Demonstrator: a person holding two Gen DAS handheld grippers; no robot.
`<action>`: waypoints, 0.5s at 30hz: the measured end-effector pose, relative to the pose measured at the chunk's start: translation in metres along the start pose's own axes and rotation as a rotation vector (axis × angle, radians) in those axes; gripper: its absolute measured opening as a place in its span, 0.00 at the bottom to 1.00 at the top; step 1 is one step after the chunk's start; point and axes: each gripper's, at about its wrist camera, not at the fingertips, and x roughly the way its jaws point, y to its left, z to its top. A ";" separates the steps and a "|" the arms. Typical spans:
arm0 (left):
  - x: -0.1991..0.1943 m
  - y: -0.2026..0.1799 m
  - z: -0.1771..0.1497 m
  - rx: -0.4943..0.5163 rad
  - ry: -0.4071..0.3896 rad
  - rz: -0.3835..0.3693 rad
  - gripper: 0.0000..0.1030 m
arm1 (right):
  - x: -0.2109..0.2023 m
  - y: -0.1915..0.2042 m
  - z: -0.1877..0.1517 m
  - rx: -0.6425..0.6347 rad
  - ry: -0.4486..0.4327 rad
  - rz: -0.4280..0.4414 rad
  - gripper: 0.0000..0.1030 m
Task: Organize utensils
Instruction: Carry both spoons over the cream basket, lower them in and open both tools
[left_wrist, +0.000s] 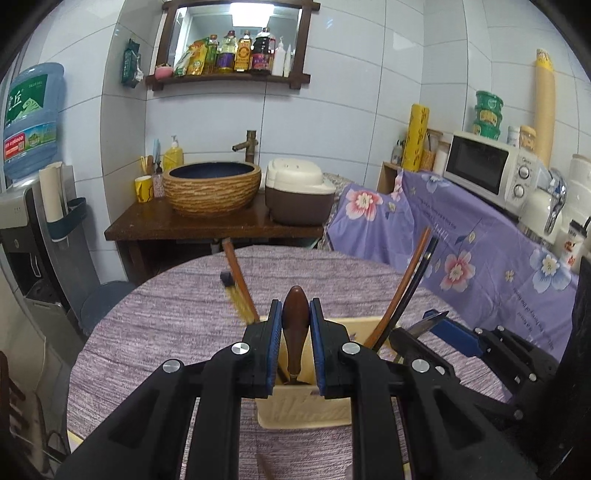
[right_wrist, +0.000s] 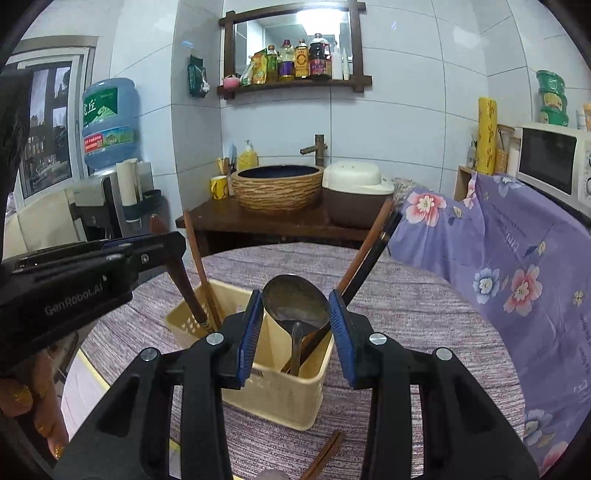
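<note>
Where the round worktop (right_wrist: 424, 314) with its purple woven cloth carries a cream utensil holder (right_wrist: 273, 391), a metal spoon (right_wrist: 295, 302) stands bowl-up in its right compartment beside 2 slanting chopsticks (right_wrist: 364, 258) — one brown, one black. The right claw (right_wrist: 295, 317) is spread wide around the spoon bowl, released, its pads just beside the rim. The left claw (left_wrist: 295, 321) is clenched on a dark wooden handle (left_wrist: 295, 321) — upright in the holder's left compartment.

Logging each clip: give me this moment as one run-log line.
left tool: shut on wooden handle over caddy | right tool: around metal spoon, grip unclear | chopsticks on table
</note>
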 end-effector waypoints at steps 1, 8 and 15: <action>0.003 0.001 -0.003 -0.002 0.014 0.000 0.16 | 0.003 -0.001 -0.005 0.001 0.008 0.002 0.36; 0.023 0.015 -0.025 -0.036 0.081 -0.003 0.16 | 0.013 -0.003 -0.024 -0.003 0.023 -0.002 0.36; 0.021 0.018 -0.029 -0.057 0.092 -0.016 0.17 | 0.008 -0.005 -0.032 0.002 -0.019 -0.006 0.53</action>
